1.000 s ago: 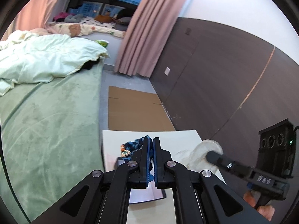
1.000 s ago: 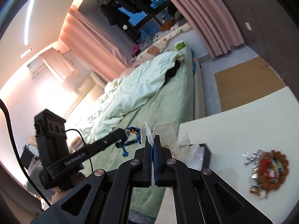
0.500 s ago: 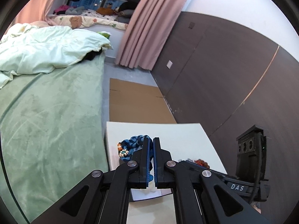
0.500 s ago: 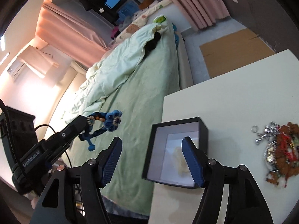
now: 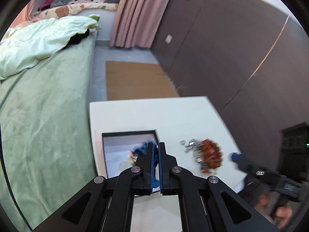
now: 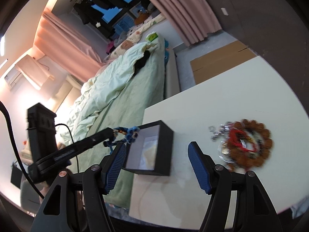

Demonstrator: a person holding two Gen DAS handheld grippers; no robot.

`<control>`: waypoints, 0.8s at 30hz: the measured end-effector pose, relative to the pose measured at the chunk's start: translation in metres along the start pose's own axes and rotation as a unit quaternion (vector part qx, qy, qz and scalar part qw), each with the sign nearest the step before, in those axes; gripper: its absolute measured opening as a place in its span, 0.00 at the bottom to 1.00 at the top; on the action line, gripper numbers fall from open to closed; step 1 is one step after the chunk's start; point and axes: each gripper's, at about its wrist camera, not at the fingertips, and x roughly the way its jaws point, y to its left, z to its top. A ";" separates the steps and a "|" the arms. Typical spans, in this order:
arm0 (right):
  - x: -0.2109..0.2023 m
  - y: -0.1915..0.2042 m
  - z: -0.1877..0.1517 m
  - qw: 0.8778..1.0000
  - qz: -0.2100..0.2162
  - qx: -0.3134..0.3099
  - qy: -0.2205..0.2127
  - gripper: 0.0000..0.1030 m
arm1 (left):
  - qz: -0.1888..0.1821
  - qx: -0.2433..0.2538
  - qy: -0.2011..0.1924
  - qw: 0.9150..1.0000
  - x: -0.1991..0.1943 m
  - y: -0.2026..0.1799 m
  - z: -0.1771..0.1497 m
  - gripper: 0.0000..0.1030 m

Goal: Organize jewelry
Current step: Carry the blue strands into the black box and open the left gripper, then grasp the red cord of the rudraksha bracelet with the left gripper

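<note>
My left gripper (image 5: pixel 156 145) is shut on a blue beaded bracelet (image 5: pixel 142 150) and holds it over the near edge of an open black box (image 5: pixel 129 133) with a white lining. In the right wrist view the bracelet (image 6: pixel 126 133) hangs from the left gripper's tip beside the box (image 6: pixel 166 135). A pale cloth (image 6: pixel 148 150) lies inside the box. My right gripper (image 6: pixel 157 152) is open and empty, above the table in front of the box. A pile of brown-bead, red and silver jewelry (image 5: pixel 206 154) lies to the right of the box; it also shows in the right wrist view (image 6: pixel 245 145).
The white table (image 5: pixel 154 114) stands beside a green bed (image 5: pixel 44 112) on the left. Flat cardboard (image 5: pixel 135 81) lies on the floor beyond the table. A dark panelled wall (image 5: pixel 241 58) runs along the right.
My right gripper opened and dropped the pale cloth into the box. My left gripper moved down with the blue bracelet to the box's opening.
</note>
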 end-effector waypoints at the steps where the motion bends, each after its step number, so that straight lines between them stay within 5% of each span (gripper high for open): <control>1: -0.005 -0.004 -0.002 1.000 -0.002 0.002 -0.002 0.65 | 0.013 -0.001 0.010 1.000 0.006 -0.001 -0.001 0.04; 5: -0.023 -0.021 -0.004 1.000 -0.012 0.009 -0.005 0.65 | 0.041 -0.012 0.054 0.998 0.031 0.000 -0.006 0.11; 6: -0.029 -0.025 -0.004 1.000 -0.016 0.009 -0.008 0.65 | 0.046 -0.011 0.055 0.997 0.033 -0.001 -0.006 0.21; 10: -0.049 -0.038 -0.002 0.999 -0.025 0.012 -0.018 0.67 | 0.043 0.002 0.024 0.999 0.025 -0.016 -0.003 0.88; 13: -0.064 -0.049 -0.002 0.999 -0.040 0.012 -0.025 0.80 | 0.039 0.018 0.000 0.999 0.018 -0.032 0.001 0.89; 18: -0.084 -0.063 -0.001 0.997 -0.069 0.013 -0.034 0.87 | 0.016 0.032 -0.002 0.999 0.024 -0.052 0.003 0.89; 20: -0.089 -0.070 -0.002 0.997 -0.072 0.020 -0.031 0.99 | 0.003 0.036 -0.002 0.999 0.026 -0.060 0.002 0.89; 24: -0.096 -0.085 -0.004 0.995 -0.085 0.041 -0.028 1.00 | -0.013 0.049 -0.003 0.999 0.030 -0.077 0.000 0.93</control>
